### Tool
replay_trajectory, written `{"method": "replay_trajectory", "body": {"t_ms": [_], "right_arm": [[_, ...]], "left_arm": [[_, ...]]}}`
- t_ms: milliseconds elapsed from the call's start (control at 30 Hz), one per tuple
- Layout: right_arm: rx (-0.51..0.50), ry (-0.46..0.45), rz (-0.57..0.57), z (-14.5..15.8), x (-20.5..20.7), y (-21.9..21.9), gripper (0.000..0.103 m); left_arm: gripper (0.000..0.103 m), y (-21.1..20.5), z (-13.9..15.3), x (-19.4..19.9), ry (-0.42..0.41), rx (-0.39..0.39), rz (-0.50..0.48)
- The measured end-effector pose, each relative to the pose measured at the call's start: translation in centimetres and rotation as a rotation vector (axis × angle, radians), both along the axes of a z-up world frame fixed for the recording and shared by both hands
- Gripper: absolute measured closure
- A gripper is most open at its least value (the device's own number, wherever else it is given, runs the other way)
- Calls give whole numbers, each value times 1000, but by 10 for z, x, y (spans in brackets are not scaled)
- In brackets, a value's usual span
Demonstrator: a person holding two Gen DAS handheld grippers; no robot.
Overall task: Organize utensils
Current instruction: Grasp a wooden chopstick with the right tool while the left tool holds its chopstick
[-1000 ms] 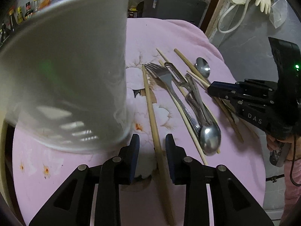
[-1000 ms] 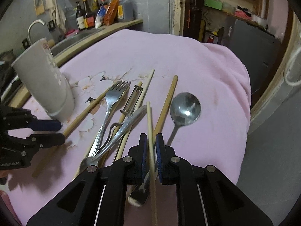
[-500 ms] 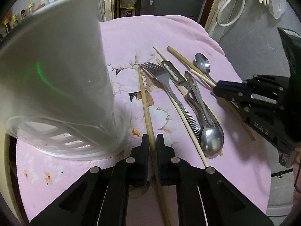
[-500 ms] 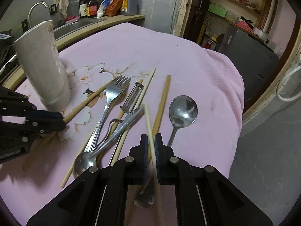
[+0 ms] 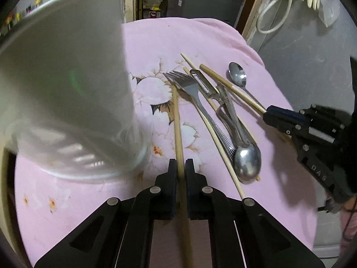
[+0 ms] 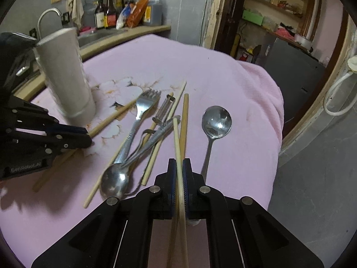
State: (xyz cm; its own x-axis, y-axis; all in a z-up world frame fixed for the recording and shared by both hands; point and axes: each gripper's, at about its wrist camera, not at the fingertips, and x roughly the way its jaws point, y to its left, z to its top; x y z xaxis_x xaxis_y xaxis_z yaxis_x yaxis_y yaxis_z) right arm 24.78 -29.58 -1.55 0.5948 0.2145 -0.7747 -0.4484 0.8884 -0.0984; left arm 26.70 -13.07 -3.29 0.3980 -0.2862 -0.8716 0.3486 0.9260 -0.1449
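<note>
While both grippers clamp chopsticks, left gripper [image 5: 181, 164] sits beside the cup [image 5: 67, 93]; right gripper [image 6: 179, 164] farther off.

Both wrist cameras looked low and close along their fingers, from opposite sides, sharing the utensil pile [image 5: 223, 116] [image 6: 142, 138] on the pink cloth [image 5: 156, 40].

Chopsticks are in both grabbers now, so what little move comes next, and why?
Probably lift the left gripper and tip its wooden chopstick into the tall white plastic cup beside it. Its fingers are shut on the stick, the cup stands closest, and the right gripper already holds its own.
</note>
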Motion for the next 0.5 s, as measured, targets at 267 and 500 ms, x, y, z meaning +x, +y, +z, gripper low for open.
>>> {"method": "replay_trajectory", "body": {"t_ms": [267,500], "right_arm": [[132,-87,-26,7,-29,-5,100],[185,16,-22,-3,-33,-4,100]], "left_arm": [[99,14,9,-35,-69,-70,-4],[99,23,8,-41,-21,-40,3]]}}
